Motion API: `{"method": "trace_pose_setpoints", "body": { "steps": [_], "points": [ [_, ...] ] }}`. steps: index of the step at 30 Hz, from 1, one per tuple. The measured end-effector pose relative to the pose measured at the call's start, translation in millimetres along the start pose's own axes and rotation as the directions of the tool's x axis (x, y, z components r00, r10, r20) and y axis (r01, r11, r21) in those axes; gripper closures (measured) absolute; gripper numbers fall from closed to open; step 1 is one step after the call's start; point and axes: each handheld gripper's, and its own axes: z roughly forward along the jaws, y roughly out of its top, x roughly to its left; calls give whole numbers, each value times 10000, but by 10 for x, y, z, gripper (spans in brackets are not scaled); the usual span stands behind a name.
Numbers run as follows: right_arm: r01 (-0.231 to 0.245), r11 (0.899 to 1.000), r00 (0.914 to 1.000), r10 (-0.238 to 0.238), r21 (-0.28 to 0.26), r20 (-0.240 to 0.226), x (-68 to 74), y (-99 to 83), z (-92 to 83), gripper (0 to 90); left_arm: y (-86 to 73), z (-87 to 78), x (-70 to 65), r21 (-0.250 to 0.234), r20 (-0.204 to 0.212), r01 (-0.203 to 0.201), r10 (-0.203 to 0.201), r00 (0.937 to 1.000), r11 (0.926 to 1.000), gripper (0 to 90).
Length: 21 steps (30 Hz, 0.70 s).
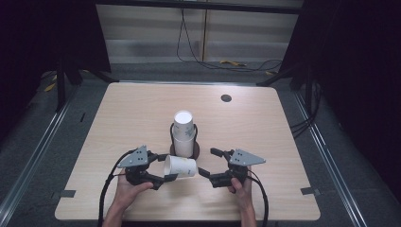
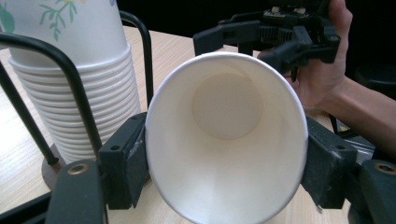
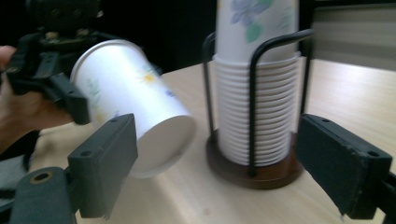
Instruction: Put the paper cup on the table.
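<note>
A white paper cup (image 1: 179, 166) with a flower print lies on its side in the air, gripped at its rim by my left gripper (image 1: 166, 167), which is shut on it. In the left gripper view the cup's open mouth (image 2: 224, 140) faces the camera, with a pad pressed on each side. My right gripper (image 1: 207, 161) stands open just right of the cup's base (image 3: 161, 140), touching nothing. A stack of paper cups (image 1: 183, 130) stands upside down in a black wire holder (image 3: 254, 93) on a round brown base behind the held cup.
The light wooden table (image 1: 127, 118) has a small dark round hole (image 1: 226, 98) at the back right. Black curtains and floor cables lie beyond the table's far edge. A hand holds each gripper near the front edge.
</note>
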Motion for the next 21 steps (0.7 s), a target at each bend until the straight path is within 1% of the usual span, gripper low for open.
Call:
{"method": "trace_pose_setpoints", "body": {
  "steps": [2, 4, 5, 7, 8, 9, 11, 12, 14, 15, 18, 19, 21],
  "points": [
    [82, 9997, 9986, -71, -217, 525, 0, -7, -41, 130, -1, -17, 3, 117, -116, -6, 8, 9999, 9999, 272],
    [216, 9992, 9924, -172, -348, 1216, 9, -23, -79, 130, -5, -39, 11, 198, -185, -13, 16, 9998, 9998, 271],
    [283, 9990, 9888, -227, -354, 1474, 14, -34, -100, 130, -8, -46, 14, 181, -188, 19, -15, 9998, 9998, 271],
    [487, 9981, 9821, -412, -365, 1839, 7, -57, -138, 129, -13, -70, 25, 228, -216, 32, -27, 9998, 9997, 270],
    [472, 9984, 9780, -398, -312, 2050, 8, -63, -148, 129, -14, -75, 28, 227, -256, 74, -68, 9997, 9997, 269],
    [469, 9985, 9709, -389, -284, 2364, 11, -67, -156, 129, -16, -84, 38, 264, -257, 55, -49, 9997, 9996, 268],
    [463, 9988, 9588, -407, -134, 2812, 10, -72, -171, 129, -22, -106, 48, 347, -288, 121, -111, 9995, 9993, 267],
    [451, 9989, 9541, -405, -88, 2968, 5, -76, -177, 130, -25, -120, 53, 406, -298, 101, -88, 9995, 9991, 267],
    [325, 9993, 9499, -244, -208, 3115, -12, -96, -200, 129, -33, -143, 55, 442, -384, 151, -134, 9992, 9989, 267],
    [244, 9994, 9436, -149, -248, 3308, -18, -109, -214, 129, -35, -157, 59, 512, -428, 130, -108, 9990, 9986, 267],
    [127, 9992, 9083, 42, -378, 4184, -34, -161, -227, 132, -46, -197, 60, 571, -520, 237, -207, 9984, 9981, 266],
    [78, 9991, 9010, 106, -407, 4337, -34, -176, -234, 132, -48, -214, 62, 616, -548, 186, -152, 9984, 9979, 266],
    [91, 9985, 8854, 170, -539, 4645, -23, -198, -243, 133, -51, -241, 60, 667, -588, 229, -190, 9981, 9975, 266]
  ]
}}
